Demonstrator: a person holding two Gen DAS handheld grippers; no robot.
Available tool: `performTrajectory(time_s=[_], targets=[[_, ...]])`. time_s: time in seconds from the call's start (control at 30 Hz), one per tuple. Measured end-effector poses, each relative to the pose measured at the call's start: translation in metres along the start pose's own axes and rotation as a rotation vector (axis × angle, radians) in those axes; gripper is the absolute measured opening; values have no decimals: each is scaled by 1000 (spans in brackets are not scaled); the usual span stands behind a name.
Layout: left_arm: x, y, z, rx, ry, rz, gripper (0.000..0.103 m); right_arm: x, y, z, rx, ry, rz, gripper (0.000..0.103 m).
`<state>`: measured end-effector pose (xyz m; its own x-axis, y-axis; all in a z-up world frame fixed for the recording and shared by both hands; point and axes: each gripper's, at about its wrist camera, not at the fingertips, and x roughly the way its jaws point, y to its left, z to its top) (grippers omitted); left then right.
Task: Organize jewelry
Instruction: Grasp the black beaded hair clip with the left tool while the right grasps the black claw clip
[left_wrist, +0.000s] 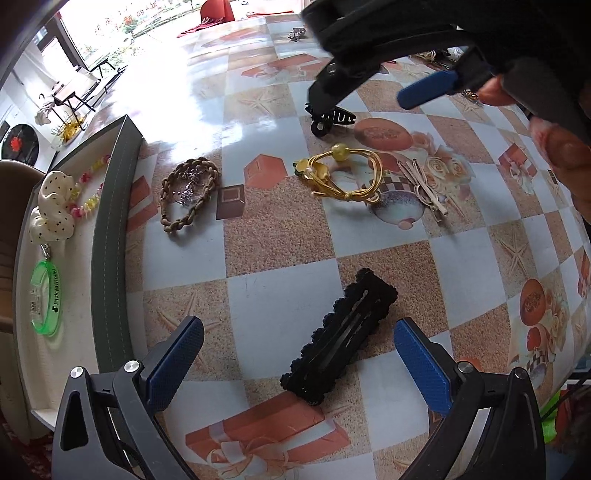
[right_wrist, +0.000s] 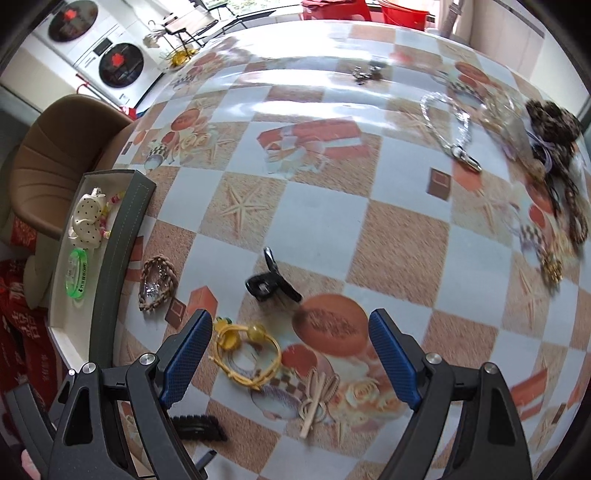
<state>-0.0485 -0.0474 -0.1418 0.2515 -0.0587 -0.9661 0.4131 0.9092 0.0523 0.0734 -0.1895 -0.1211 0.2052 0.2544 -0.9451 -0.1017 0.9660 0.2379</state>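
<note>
Left gripper (left_wrist: 299, 354) pointing steeply down over the table (left_wrist: 280, 254), jaws spread wide and grasping nothing, with a black hair clip (left_wrist: 338, 338) lying flat on the checked cloth between the blue pads (left_wrist: 177, 365), touching neither. Right gripper (right_wrist: 291, 354) likewise released, jaws wide apart, hanging above a yellow hair tie (right_wrist: 245, 350) that sits nearer its left pad than its right, not touched by either. Beyond that tie, toward the middle of the table, a small black claw clip (right_wrist: 271, 282). Just beside the tie on its right in the left wrist view, a few slim metal hair pins (left_wrist: 424, 184), crossed over each other. At the table's left edge, a shallow tray (left_wrist: 110, 236) with a dark green rim, already holding a white dotted scrunchie (left_wrist: 53, 208), a string of yellow and pink beads (left_wrist: 90, 186) and a green bangle (left_wrist: 46, 295). Close to the tray's wall but outside it, a brown braided band (left_wrist: 188, 192) lying around something small and glittery, too unclear to name. Toward the far right corner of the table, seen from the right wrist, a silver cord loop with a clasp (right_wrist: 448, 125) and a blurred heap of dark hair ties and chains (right_wrist: 554, 147). At the top right of the left wrist view, a hand (left_wrist: 565, 158) around the right gripper's black body.
</note>
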Motion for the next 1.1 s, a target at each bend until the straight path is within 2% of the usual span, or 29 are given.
performTrajectory(time_s=[0.13, 0.23, 0.3, 0.4, 0.5, 0.7, 0.77, 0.8, 0.87, 0.9, 1.1], targets=[[3, -1, -5, -5, 4, -8, 103, 9, 6, 6, -34, 9, -14, 82], [5, -2, -7, 7, 15, -9, 92, 13, 8, 10, -45, 14, -23, 79], [5, -3, -8, 13, 12, -13, 92, 16, 9, 11, -48, 17, -28, 77], [5, -6, -9, 20, 12, -14, 92, 22, 11, 13, -55, 26, -38, 71], [5, -9, -6, 20, 10, -23, 87, 26, 15, 14, -69, 29, -51, 62], [0, -17, -3, 31, 9, -48, 71, 30, 23, 17, -103, 21, -104, 45], [-4, -23, -3, 36, 4, -52, 57, 31, 24, 17, -109, 18, -117, 36], [-6, -26, -3, 37, 3, -54, 54, 31, 23, 17, -106, 19, -117, 27], [-7, -29, -2, 32, 0, -57, 39, 30, 22, 17, -98, 16, -116, 26], [-8, -29, -1, 28, 0, -58, 36, 30, 21, 17, -94, 14, -118, 26], [-11, -16, 3, -36, 10, -117, 35, 20, 11, 10, -43, 0, -112, 26]])
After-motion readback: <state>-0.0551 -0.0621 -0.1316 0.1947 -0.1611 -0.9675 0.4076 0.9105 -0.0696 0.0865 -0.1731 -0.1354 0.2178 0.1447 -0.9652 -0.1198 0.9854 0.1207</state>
